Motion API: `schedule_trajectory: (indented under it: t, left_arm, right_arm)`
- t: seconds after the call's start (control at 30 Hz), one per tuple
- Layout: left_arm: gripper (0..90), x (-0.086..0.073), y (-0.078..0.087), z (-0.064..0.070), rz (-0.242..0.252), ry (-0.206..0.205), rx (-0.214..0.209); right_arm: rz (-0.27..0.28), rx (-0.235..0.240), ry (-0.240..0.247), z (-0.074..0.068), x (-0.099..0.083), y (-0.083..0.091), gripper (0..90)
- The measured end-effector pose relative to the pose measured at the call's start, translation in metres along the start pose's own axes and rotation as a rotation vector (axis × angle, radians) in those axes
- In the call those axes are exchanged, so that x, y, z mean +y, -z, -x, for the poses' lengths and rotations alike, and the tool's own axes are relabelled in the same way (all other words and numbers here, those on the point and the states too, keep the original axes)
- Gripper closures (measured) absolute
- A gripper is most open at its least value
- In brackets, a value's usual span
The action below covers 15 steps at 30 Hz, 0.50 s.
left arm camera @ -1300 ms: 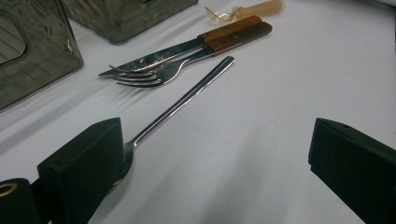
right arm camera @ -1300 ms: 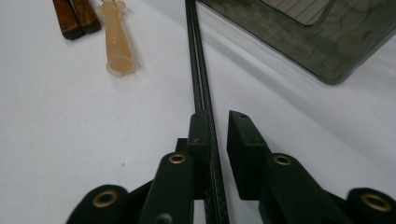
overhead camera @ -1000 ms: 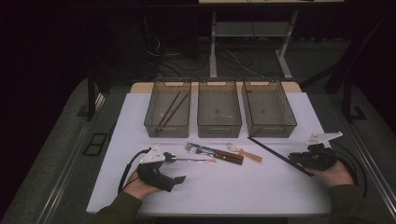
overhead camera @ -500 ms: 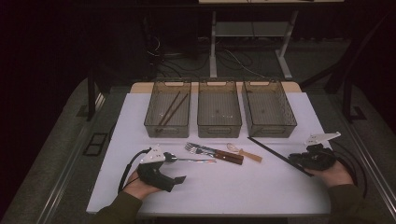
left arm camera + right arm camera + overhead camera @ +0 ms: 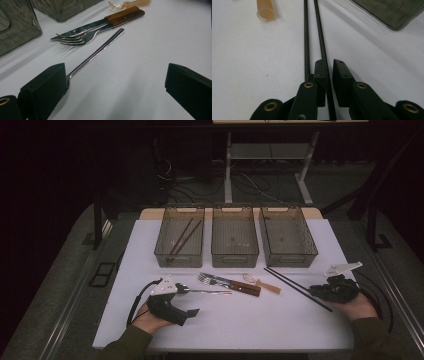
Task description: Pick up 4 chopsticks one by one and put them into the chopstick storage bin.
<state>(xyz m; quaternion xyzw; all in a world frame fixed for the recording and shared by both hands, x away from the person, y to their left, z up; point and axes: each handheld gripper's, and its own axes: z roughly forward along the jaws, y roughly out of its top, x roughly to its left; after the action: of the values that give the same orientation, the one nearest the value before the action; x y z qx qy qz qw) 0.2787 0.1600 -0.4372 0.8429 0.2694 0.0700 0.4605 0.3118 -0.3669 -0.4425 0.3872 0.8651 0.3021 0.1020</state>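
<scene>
We hold the left gripper (image 5: 192,312) low over the white table (image 5: 250,320), near its front-left edge. In the left gripper view its jaws stand wide apart, gripping nothing. A steel spoon handle (image 5: 96,53) lies flat on the table and runs out from behind the jaw on that view's left side; we cannot tell whether the jaw touches it. In the high view the spoon (image 5: 202,291) lies just beside the gripper, its handle pointing toward the table's middle.

Beyond the spoon lie a fork (image 5: 75,40) and a wooden-handled knife (image 5: 100,23), side by side and touching, and past them a pale translucent spoon (image 5: 260,284).

The right gripper (image 5: 327,72) sits at the table's right edge. Its jaws are nearly closed around one of a pair of black chopsticks (image 5: 319,37); the other stick lies just outside the jaw on that view's left side. We cannot tell whether the pads press the stick firmly. In the high view the chopsticks (image 5: 292,286) lie slantwise on the table, from near the right tray to the gripper.

Three grey trays (image 5: 235,254) stand in a row at the back; the left tray (image 5: 165,252) holds brown chopsticks (image 5: 184,236).
</scene>
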Motion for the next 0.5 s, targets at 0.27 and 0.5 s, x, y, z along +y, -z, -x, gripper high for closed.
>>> schedule_trajectory:
  t: [0.27, 0.5]
  left_arm:
    - [3.4, -0.0004, -0.0015, 0.0007, -0.007, -0.002, -0.004]
    - [3.5, -0.0004, -0.0015, 0.0007, -0.007, -0.002, -0.004]
  right_arm:
    - [0.002, 0.006, 0.024, -0.0002, -0.0006, -0.0006, 83.2]
    - [0.005, 0.007, 0.032, 0.0001, -0.0011, -0.0008, 83.9]
